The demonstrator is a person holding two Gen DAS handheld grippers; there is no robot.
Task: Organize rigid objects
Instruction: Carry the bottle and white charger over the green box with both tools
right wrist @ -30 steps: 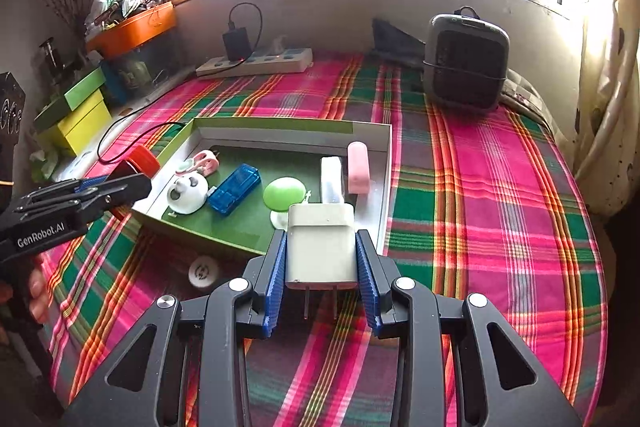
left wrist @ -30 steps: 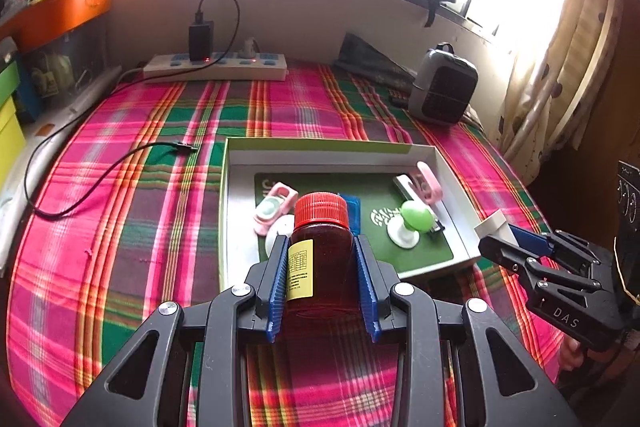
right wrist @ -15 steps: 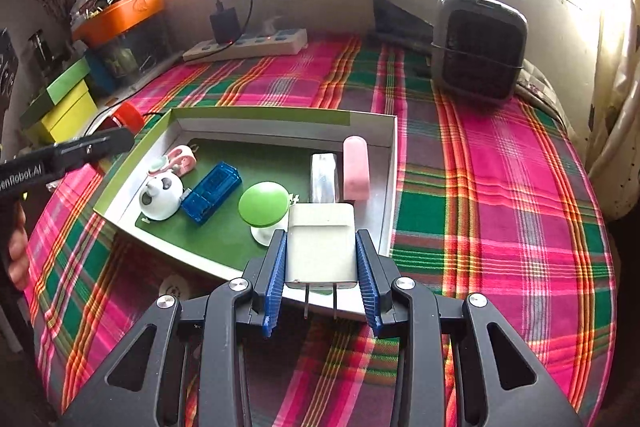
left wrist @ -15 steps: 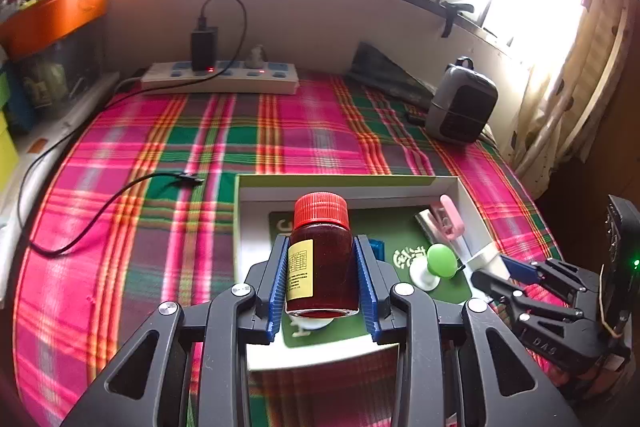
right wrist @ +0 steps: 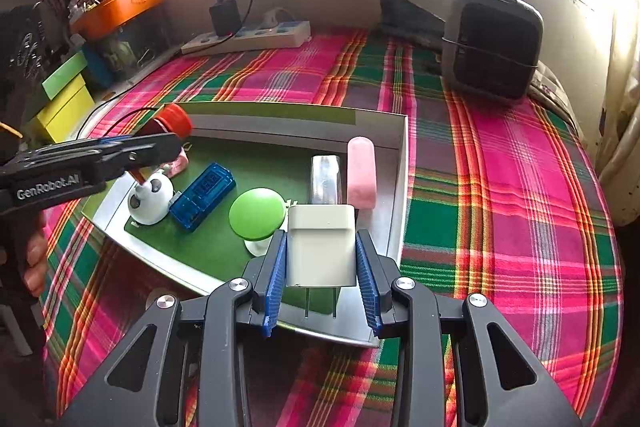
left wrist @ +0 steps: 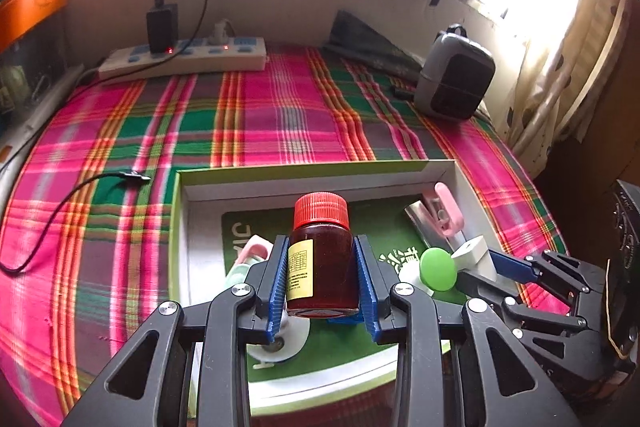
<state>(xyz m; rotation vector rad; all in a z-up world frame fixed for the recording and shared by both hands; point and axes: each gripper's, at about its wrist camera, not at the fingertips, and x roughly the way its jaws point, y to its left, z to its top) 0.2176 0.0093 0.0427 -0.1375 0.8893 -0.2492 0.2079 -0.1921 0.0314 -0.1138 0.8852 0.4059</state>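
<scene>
White lettering reading "GenRobot.AI" runs along the side of the left gripper (right wrist: 100, 157), seen from the right wrist. The green mat of the tray (left wrist: 256, 223) carries large pale letters, roughly "JIC", and white characters too cut off to read. The yellow label (left wrist: 301, 269) on the red-capped bottle (left wrist: 322, 255) bears print too fine to read.

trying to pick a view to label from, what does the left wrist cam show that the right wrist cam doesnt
Only the left wrist view shows the yellow label on the red-capped bottle, held between the left gripper jaws, and the loose black cable end on the plaid cloth.

Only the right wrist view shows the blue USB meter, the panda-faced gadget, the charger's prongs and the yellow-green boxes.

Both show the tray, green mushroom-shaped gadget, white charger in the right gripper, power strip and grey heater.
</scene>
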